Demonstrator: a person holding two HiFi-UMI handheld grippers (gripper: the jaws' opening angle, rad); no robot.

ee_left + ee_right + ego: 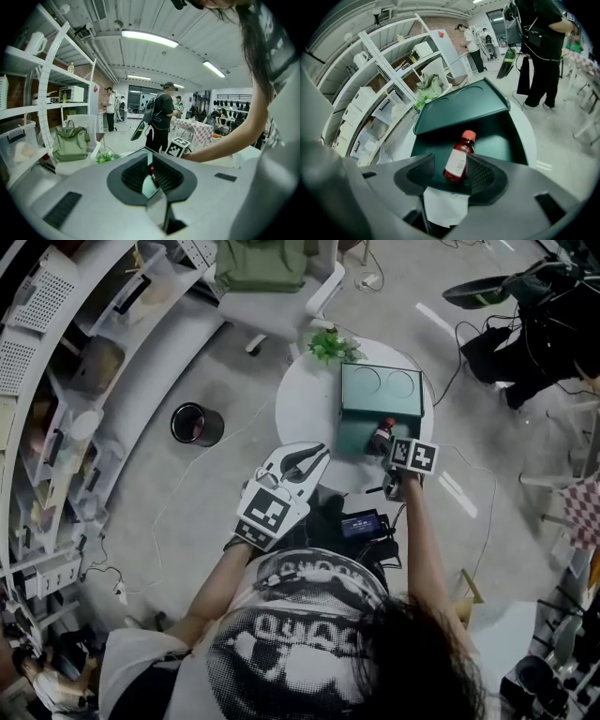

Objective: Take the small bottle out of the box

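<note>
A small brown bottle (458, 159) with a red cap and white label stands tilted inside the open dark-green box (506, 140). In the head view the bottle (380, 434) is at the near edge of the box (356, 423). My right gripper (453, 168) points down into the box with a jaw on either side of the bottle; a gap shows at the left pad, and the bottle leans toward the right one. In the head view the right gripper (384, 450) is at the bottle. My left gripper (312, 455) hovers near the table's front, its jaws a narrow slit apart (151, 172), holding nothing.
The box sits on a small round white table (300, 409), with its lid (380, 386) toward the far side and a green plant (332, 345) behind it. A black bin (197, 424) stands on the floor to the left. Shelving (56, 381) curves along the left. People (161, 117) stand farther off.
</note>
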